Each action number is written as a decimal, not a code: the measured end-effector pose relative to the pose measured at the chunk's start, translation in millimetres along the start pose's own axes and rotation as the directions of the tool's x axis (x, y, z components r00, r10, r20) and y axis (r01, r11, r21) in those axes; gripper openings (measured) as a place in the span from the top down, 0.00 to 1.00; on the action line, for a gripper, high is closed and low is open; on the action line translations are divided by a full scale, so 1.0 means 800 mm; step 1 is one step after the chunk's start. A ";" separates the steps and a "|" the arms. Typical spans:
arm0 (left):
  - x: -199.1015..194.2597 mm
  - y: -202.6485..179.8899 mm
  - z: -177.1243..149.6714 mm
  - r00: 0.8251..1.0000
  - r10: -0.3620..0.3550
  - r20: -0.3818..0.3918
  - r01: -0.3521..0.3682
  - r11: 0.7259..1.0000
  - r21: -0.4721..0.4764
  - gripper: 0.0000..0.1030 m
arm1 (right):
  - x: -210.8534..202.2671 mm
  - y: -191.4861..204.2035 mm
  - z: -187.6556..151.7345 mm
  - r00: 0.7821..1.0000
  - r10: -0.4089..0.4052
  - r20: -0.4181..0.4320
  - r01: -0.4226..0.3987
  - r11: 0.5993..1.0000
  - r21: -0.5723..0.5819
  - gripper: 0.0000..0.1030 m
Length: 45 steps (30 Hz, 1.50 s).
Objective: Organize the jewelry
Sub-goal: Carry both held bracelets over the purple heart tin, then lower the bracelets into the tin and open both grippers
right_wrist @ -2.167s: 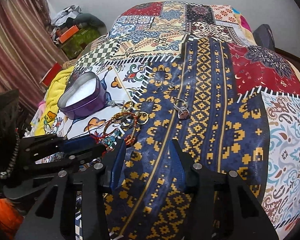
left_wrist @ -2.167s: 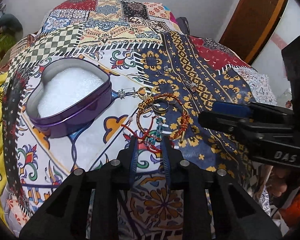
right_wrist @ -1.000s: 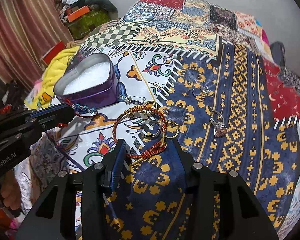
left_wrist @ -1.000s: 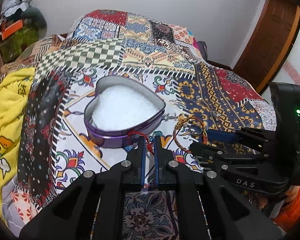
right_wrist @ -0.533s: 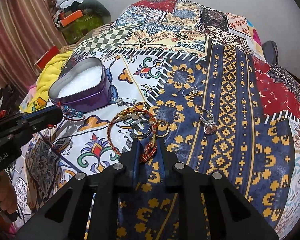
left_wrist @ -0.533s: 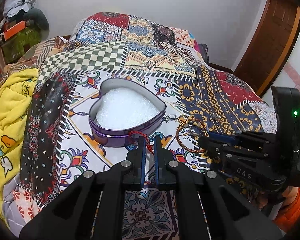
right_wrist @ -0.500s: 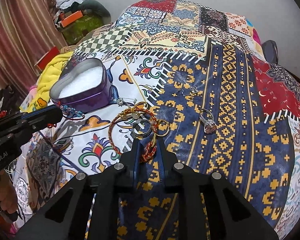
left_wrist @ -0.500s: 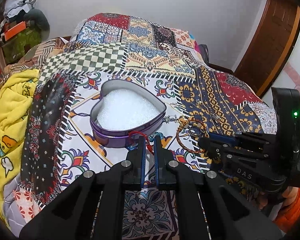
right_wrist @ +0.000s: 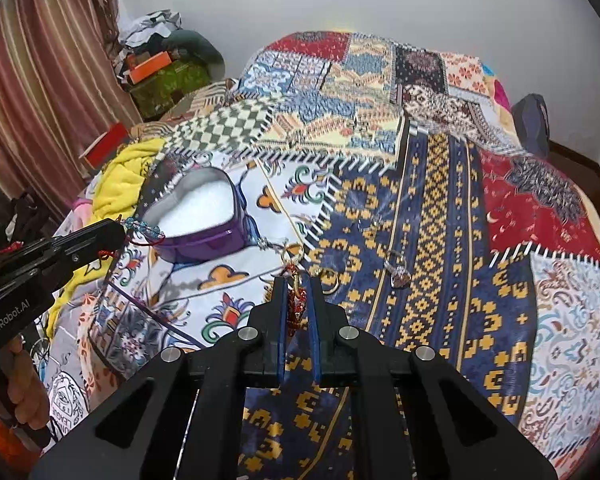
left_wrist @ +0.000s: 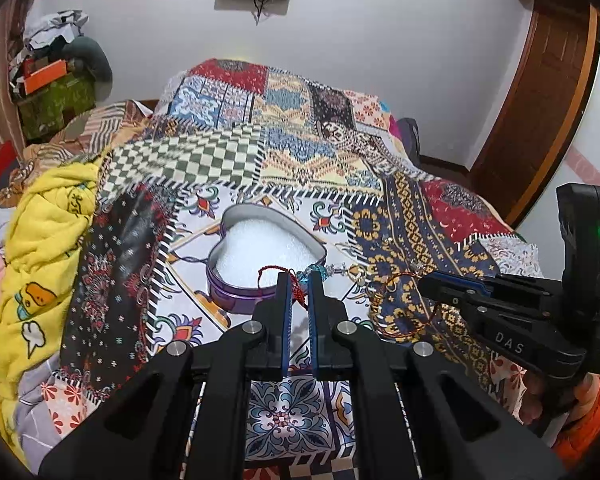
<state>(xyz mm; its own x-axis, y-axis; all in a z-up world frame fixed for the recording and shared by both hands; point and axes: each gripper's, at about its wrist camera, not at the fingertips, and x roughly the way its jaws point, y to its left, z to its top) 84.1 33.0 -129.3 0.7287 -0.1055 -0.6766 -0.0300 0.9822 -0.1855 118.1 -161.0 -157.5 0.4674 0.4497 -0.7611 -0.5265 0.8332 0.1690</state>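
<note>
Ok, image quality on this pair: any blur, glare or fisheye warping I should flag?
Left wrist view: strong fisheye bending at the door frame and dark corner vignetting; the heart-shaped tin is sharp, its white filling nearly blown out. Right wrist view: same warping; the tin looks slightly smeared, while the ring on the quilt stays crisp. Lighting is even in both.
</note>
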 end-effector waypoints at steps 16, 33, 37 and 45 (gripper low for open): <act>-0.037 0.013 0.025 0.994 0.039 0.107 -0.040 0.999 0.010 0.94 | -0.031 0.029 0.040 0.993 0.032 0.117 -0.027 0.999 -0.043 0.92; -0.026 0.045 0.053 0.987 0.060 0.148 -0.056 0.998 -0.029 0.94 | 0.010 0.074 0.088 0.982 0.150 0.112 -0.135 0.983 -0.126 0.92; -0.008 0.055 0.054 0.992 0.046 0.116 -0.039 0.997 -0.061 0.94 | 0.048 0.079 0.092 0.983 0.181 0.031 -0.175 0.975 -0.136 0.92; 0.033 0.061 0.047 0.998 0.037 0.041 -0.034 0.997 -0.072 0.94 | 0.086 0.069 0.087 0.981 0.183 -0.068 -0.190 0.973 -0.133 0.92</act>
<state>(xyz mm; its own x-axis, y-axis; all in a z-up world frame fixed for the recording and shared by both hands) 127.4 83.8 -129.2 0.7548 -0.0629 -0.6529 -0.1034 0.9715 -0.2131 171.0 -61.8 -156.9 0.3139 0.5714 -0.7583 -0.6954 0.6821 0.2261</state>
